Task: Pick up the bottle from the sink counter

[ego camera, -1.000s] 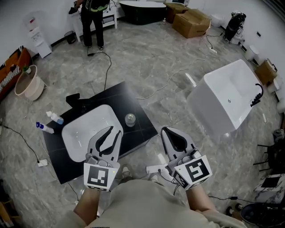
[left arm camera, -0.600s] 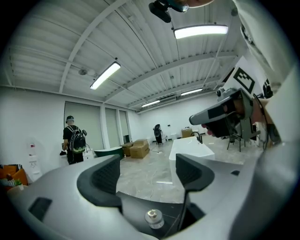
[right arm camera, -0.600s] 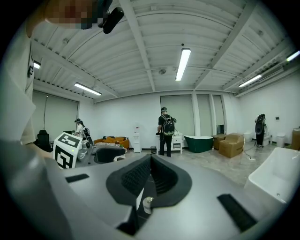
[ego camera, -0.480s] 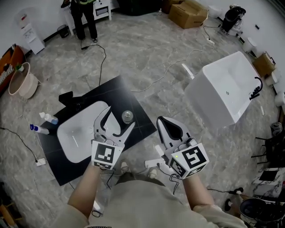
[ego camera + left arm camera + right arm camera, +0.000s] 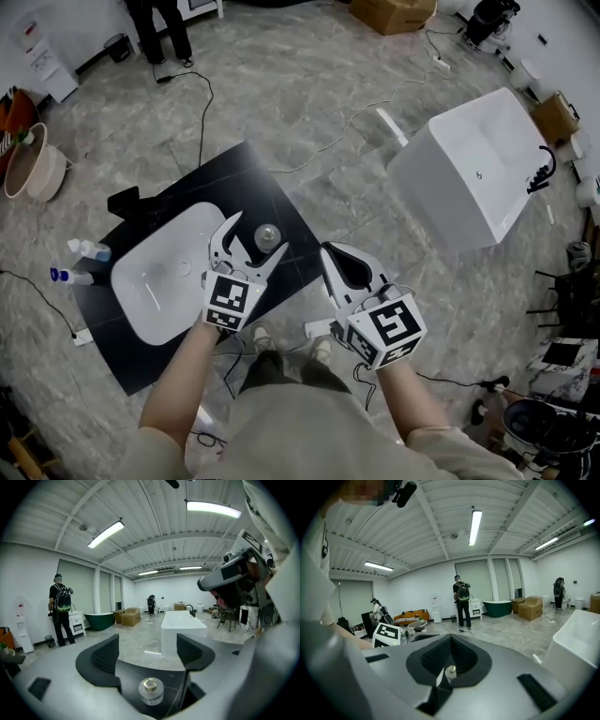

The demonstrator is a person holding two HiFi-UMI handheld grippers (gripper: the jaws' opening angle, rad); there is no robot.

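— What carries everything?
— A black tabletop (image 5: pixel 281 202), set low on the grey marbled floor (image 5: pixel 309 103) and seen corner-on from the head view
— What lies on it?
— A white basin (image 5: pixel 159 272) fills its 8 o'clock half, with a black faucet (image 5: pixel 127 200) at the basin's 11 o'clock. A small clear bottle (image 5: pixel 268 235) with a metal cap stands upright at the basin's 2 o'clock, apart from the rim
— And on the floor?
— Two spray bottles (image 5: pixel 89 249) lie by the tabletop's 9 o'clock edge, and a white bathtub (image 5: pixel 469 178) sits at 2 o'clock, well apart

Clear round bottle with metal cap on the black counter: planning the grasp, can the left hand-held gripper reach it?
Probably yes: the left hand-held gripper has jaws wide open, and the clear round bottle sits just ahead between them, nothing blocking.
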